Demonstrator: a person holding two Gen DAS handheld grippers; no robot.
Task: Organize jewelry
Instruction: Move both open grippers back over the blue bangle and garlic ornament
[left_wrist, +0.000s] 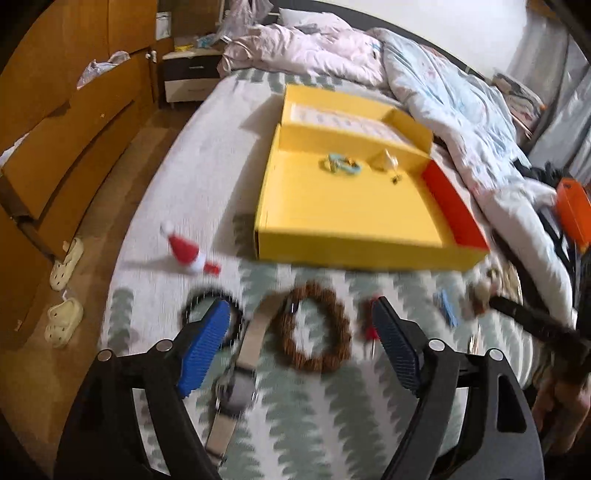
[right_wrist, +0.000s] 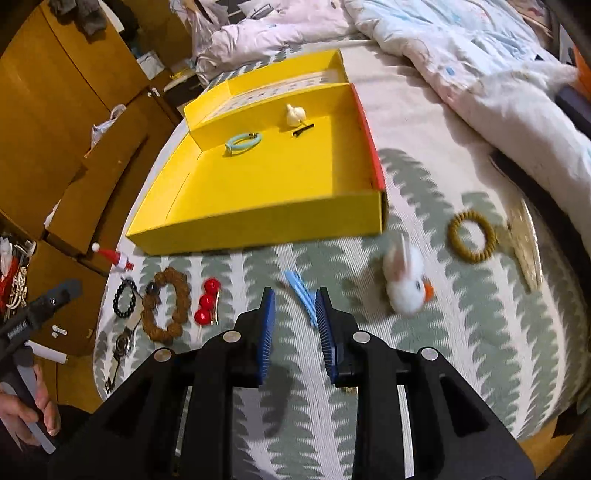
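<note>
A yellow box (left_wrist: 351, 218) (right_wrist: 258, 184) lies open on the bed, with a light blue bracelet (right_wrist: 243, 143) and a white clip (right_wrist: 295, 113) inside. My left gripper (left_wrist: 299, 325) is open above a brown bead bracelet (left_wrist: 316, 328) and a wristwatch (left_wrist: 240, 384). A black bead bracelet (left_wrist: 207, 306) lies left of it. My right gripper (right_wrist: 295, 321) is open and empty, close over a blue hair clip (right_wrist: 301, 291). A red bead pin (right_wrist: 207, 301), a white rabbit clip (right_wrist: 404, 288) and an olive ring bracelet (right_wrist: 471, 234) lie nearby.
A small Santa hat clip (left_wrist: 186, 251) lies left of the box. A rumpled duvet (left_wrist: 443, 92) covers the far right of the bed. Wooden cabinets (left_wrist: 74, 110) and slippers (left_wrist: 64, 291) stand on the left beyond the bed edge.
</note>
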